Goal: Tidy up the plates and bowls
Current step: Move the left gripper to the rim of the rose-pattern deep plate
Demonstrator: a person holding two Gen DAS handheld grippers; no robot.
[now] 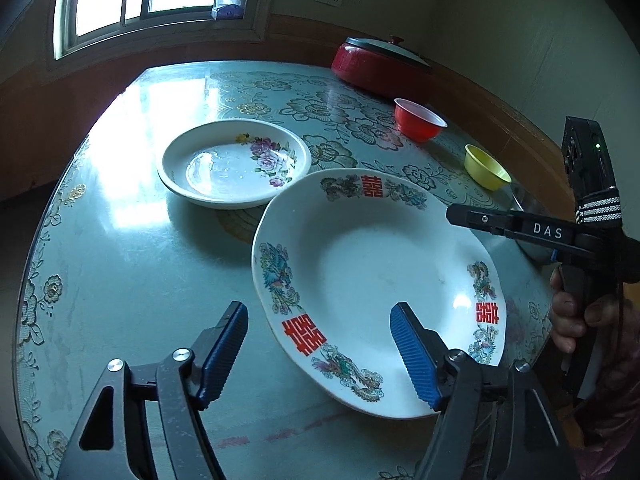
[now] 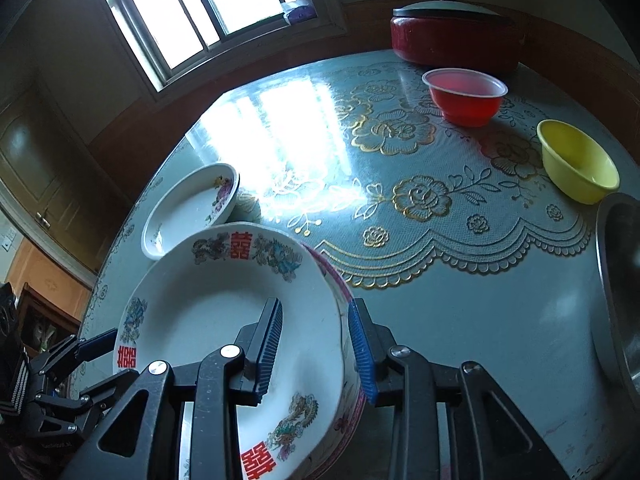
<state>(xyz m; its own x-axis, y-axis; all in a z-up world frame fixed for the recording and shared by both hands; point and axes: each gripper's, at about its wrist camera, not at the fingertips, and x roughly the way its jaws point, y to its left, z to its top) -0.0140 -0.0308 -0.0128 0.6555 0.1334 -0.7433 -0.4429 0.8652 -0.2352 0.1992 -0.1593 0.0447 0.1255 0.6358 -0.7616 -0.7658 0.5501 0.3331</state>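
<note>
My right tongs point(image 2: 316, 344) angle down at the bottom of the frame, straddling the rim of the dragon plate point(image 2: 224, 304); whether they pinch it I cannot tell. My left tongs point(image 1: 320, 354) hang open, one pad over that plate's near edge. Farther up the table point(image 1: 120, 264) sit the flowered plate point(image 1: 234, 162), red bowl point(image 1: 418, 120) and yellow bowl point(image 1: 486, 168).

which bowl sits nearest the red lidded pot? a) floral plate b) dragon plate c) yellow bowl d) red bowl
d: the red bowl sits just in front of the pot, with the yellow bowl farther along the table edge.
</note>
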